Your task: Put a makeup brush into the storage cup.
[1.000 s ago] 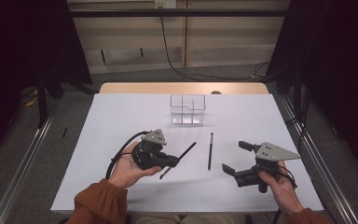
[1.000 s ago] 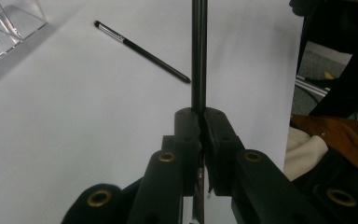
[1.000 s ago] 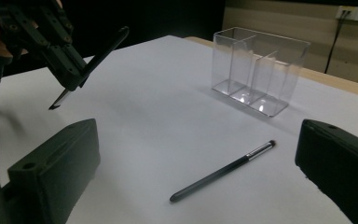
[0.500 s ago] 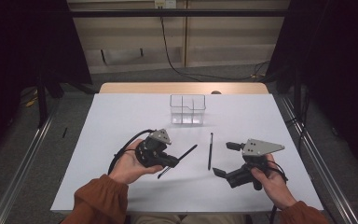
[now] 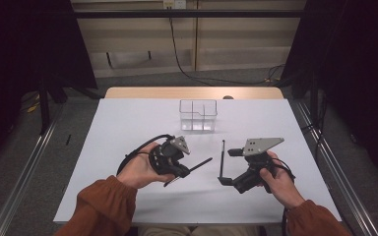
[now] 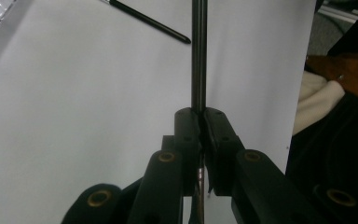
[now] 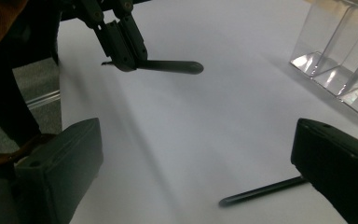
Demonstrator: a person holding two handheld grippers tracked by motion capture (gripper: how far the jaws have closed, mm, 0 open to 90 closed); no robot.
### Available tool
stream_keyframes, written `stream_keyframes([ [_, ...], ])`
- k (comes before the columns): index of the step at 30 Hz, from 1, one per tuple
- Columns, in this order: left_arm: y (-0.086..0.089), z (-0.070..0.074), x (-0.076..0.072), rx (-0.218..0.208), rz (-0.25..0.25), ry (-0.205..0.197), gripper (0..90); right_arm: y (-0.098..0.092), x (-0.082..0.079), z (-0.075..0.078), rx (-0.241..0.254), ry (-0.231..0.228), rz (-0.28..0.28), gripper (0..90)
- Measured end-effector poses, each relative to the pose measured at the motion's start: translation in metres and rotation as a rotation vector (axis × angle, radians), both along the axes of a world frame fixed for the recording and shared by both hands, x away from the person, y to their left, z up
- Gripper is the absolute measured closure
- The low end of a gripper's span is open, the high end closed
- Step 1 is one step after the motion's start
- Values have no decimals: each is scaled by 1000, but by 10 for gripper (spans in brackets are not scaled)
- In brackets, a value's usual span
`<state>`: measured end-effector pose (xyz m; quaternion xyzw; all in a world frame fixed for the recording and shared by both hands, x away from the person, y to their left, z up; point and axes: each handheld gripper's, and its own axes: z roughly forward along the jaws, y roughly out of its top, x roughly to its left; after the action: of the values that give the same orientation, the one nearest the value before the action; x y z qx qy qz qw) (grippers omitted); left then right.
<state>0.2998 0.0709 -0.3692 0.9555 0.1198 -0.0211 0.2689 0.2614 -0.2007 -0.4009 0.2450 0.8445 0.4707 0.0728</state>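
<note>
My left gripper point(image 5: 181, 171) is shut on a black pen point(image 5: 199, 164) that sticks out to the right, just above the white table top point(image 5: 128, 123). In the left gripper view the jaws point(image 6: 201, 126) clamp this pen point(image 6: 198, 70) near its middle. A second black pen point(image 5: 222, 157) lies flat on the table, pointing away from me. My right gripper point(image 5: 226, 167) stands open around its near end, one jaw on each side. The right gripper view has this pen point(image 7: 261, 190) running under the right jaw, with my right gripper point(image 7: 196, 154) wide open.
A clear plastic box with compartments point(image 5: 198, 114) stands at the middle back of the table, seen also as the clear box point(image 7: 340, 60). The left gripper point(image 7: 121, 42) and its pen point(image 7: 172, 66) hang ahead of the right gripper. Table edges lie close on both sides.
My right gripper has moved left and now straddles the lying pen. The left gripper still holds its pen, which has tipped to a flatter angle.
</note>
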Motion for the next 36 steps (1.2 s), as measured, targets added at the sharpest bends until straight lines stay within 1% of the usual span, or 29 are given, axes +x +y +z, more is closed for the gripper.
stream_keyframes([
  [3,1,4,-1,9,-8,-2,846,3,3,3,-32,20,37,23],
  [7,-2,2,-1,37,-18,4,846,7,8,7,-74,53,83,28],
  [9,-4,-1,0,58,-27,15,846,9,10,8,-107,64,103,29],
  [10,-4,-1,0,58,-27,15,846,10,12,8,-127,75,116,32],
  [11,-6,-2,-1,73,-35,21,846,12,13,8,-147,79,131,30],
  [13,-7,-3,-1,79,-40,21,846,16,15,8,-183,93,159,28],
  [14,-8,-4,-2,85,-43,28,846,19,17,9,-200,107,181,24],
  [15,-8,-4,-2,92,-51,27,846,20,17,9,-215,122,187,23],
  [17,-9,-4,-3,101,-52,27,846,24,19,9,-247,128,211,23],
  [18,-9,-5,-3,97,-46,31,846,25,21,10,-263,137,222,23],
  [19,-9,-4,-2,115,-69,25,846,27,22,10,-276,150,233,25],
  [21,-10,-4,-3,115,-65,24,846,29,24,10,-307,159,248,26],
  [23,-10,-4,-2,121,-75,27,846,32,25,11,-331,171,262,28],
  [24,-11,-6,-3,124,-67,23,845,33,26,11,-345,176,274,30],
  [25,-11,-6,-3,137,-78,20,846,35,26,11,-362,184,281,31],
  [26,-12,-6,-4,135,-73,21,846,36,27,11,-378,185,294,31],
  [27,-12,-6,-3,139,-79,21,846,38,27,11,-393,191,299,32],
  [29,-13,-8,-4,145,-84,23,846,40,28,11,-412,193,314,35],
  [30,-13,-8,-4,150,-87,22,845,41,29,11,-421,206,322,34],
  [31,-13,-8,-4,150,-87,22,846,41,29,11,-421,206,322,34],
  [32,-14,-8,-4,143,-82,13,846,44,30,11,-452,195,321,30],
  [33,-14,-8,-4,143,-82,13,846,44,30,11,-452,195,321,30],
  [34,-14,-8,-4,142,-81,15,846,45,31,11,-470,193,316,36],
  [35,-14,-8,-4,142,-87,16,846,48,32,11,-487,210,331,43],
  [36,-15,-9,-4,156,-94,17,846,49,32,11,-491,210,337,55],
])
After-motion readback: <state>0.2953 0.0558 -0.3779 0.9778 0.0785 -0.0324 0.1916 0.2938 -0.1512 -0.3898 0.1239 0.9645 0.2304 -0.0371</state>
